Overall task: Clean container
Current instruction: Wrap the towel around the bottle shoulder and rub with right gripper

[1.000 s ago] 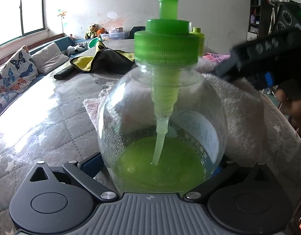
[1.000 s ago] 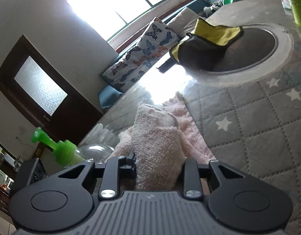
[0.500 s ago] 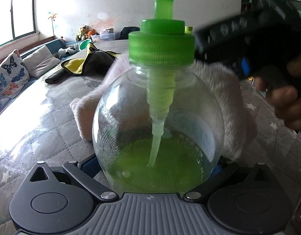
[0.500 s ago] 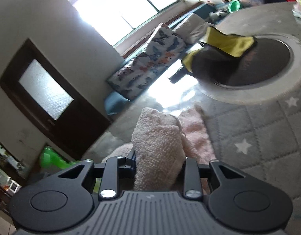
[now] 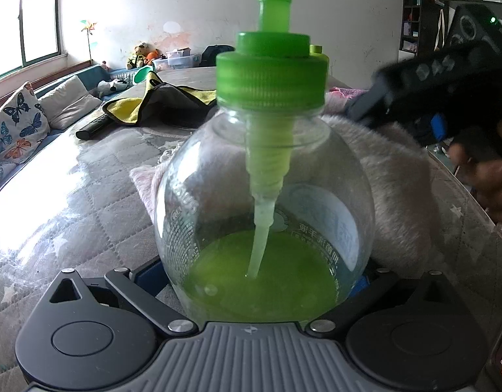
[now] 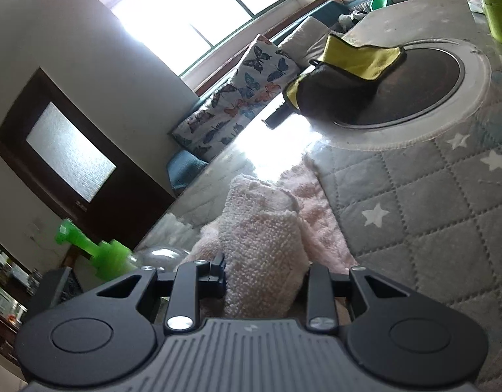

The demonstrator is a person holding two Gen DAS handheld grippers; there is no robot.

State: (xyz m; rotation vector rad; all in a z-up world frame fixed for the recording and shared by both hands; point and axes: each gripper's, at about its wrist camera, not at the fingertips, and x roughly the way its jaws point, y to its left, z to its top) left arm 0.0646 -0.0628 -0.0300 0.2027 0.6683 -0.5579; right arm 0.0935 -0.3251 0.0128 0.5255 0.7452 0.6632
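A round clear pump bottle (image 5: pixel 264 196) with a green cap (image 5: pixel 270 75) and green liquid at its bottom stands upright on the quilted table cover. My left gripper (image 5: pixel 257 277) is shut on its lower body; the blue pads (image 5: pixel 362 282) press both sides. A pink towel (image 5: pixel 391 176) lies against the bottle's far right side. My right gripper (image 5: pixel 375 98) is shut on the towel's upper fold, just right of the cap. In the right wrist view the towel (image 6: pixel 260 238) bunches between that gripper's (image 6: pixel 264 261) fingers, with the bottle (image 6: pixel 163 254) at the lower left.
A yellow and grey cloth (image 6: pixel 345 75) lies over a dark round inset (image 6: pixel 424 85) in the table. A black remote (image 5: pixel 91 127) lies beyond it, and a green bottle (image 6: pixel 495 3) at the far side. Cushions (image 5: pixel 19 127) line a bench on the left. A person's hand (image 5: pixel 489 176) holds the right gripper.
The right gripper swept the towel left across the back of the bottle up to the cap, then drew back to the right. The bottle and the left gripper stayed put.
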